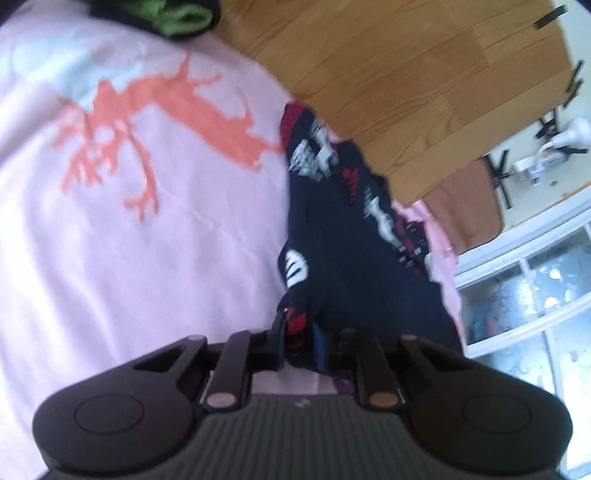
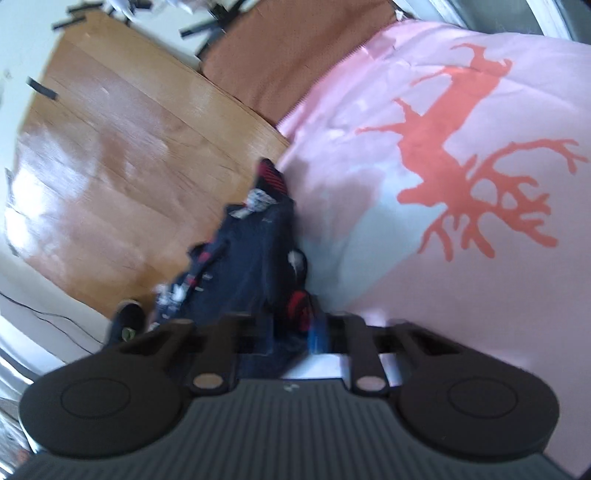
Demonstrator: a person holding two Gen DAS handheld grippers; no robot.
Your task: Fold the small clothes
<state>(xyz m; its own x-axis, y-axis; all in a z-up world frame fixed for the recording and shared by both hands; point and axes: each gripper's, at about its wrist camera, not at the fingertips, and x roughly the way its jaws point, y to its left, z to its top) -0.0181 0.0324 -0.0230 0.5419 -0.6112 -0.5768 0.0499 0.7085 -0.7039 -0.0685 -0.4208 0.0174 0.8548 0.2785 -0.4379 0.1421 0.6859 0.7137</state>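
Note:
A small dark navy garment [image 1: 354,251] with red and white patterns hangs from my left gripper [image 1: 301,332], which is shut on its edge. The same garment [image 2: 255,254] shows in the right wrist view, where my right gripper [image 2: 295,328] is shut on another part of its edge. The garment is lifted over the edge of a pink blanket [image 1: 147,240] with an orange deer print [image 1: 159,122]; the blanket [image 2: 461,277] also fills the right wrist view. Both views are motion-blurred.
A wooden floor [image 1: 406,92] lies beyond the bed edge; it also shows in the right wrist view [image 2: 110,166]. A brown mat [image 2: 295,55] lies on it. Green and black clothing [image 1: 177,18] sits at the blanket's far side. A dark shoe [image 2: 127,325] is on the floor.

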